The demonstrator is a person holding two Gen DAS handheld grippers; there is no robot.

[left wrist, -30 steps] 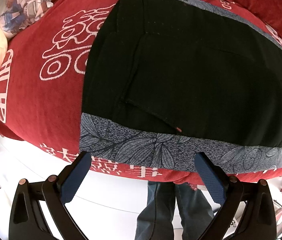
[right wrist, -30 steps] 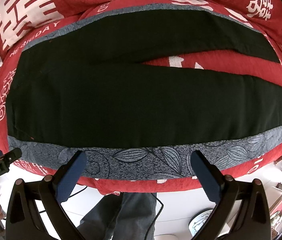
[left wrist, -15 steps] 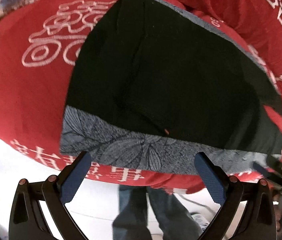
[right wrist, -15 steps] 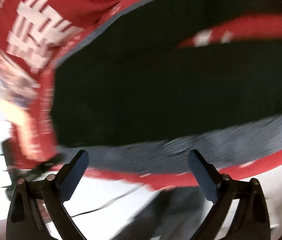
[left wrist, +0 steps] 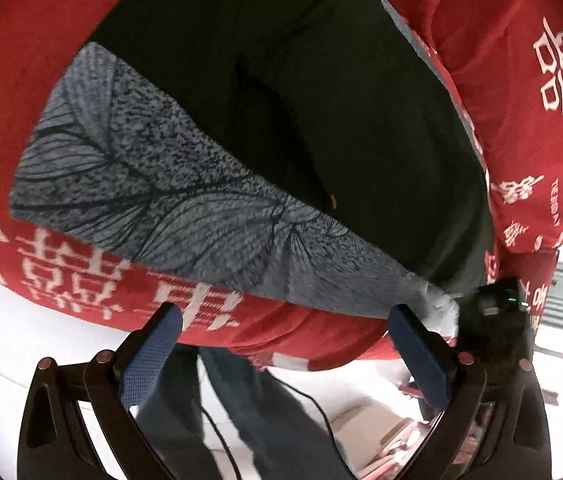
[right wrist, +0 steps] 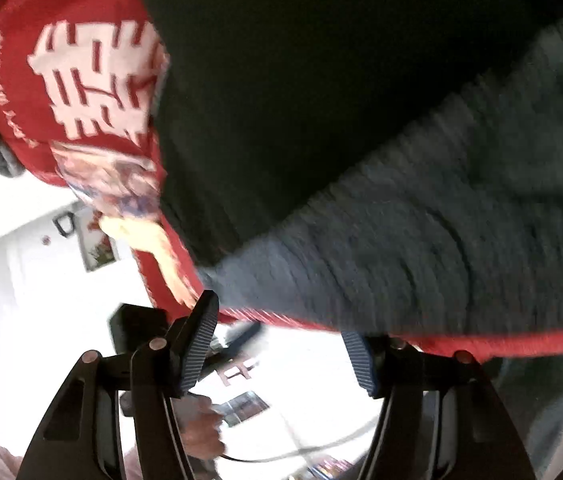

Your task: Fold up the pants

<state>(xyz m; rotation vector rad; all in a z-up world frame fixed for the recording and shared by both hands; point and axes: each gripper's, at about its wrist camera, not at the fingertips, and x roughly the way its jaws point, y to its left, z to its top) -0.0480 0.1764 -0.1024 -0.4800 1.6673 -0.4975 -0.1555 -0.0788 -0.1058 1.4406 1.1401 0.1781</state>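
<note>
Black pants (left wrist: 341, 140) with a grey leaf-print side band (left wrist: 161, 192) lie flat on a red blanket (left wrist: 521, 160) with white characters. My left gripper (left wrist: 285, 340) is open at the bed's near edge, just below the band, with nothing between its fingers. The right gripper (left wrist: 497, 308) shows as a black body at the band's right end. In the blurred right wrist view, the right gripper (right wrist: 279, 340) sits at the blanket's edge under the grey band (right wrist: 441, 220). Its jaws are closing, and no pad presses cloth that I can see.
The person's legs in jeans (left wrist: 273, 420) stand by the bed, with a thin cable hanging beside them. White floor (left wrist: 1, 340) lies below the bed's edge. A printed cloth (right wrist: 109, 176) lies left of the pants. A hand (right wrist: 201, 432) shows under the right gripper.
Both views swung and came closer to the bed's edge. The grey band now runs diagonally in the left wrist view. The right gripper dropped toward the band and its jaws narrowed.
</note>
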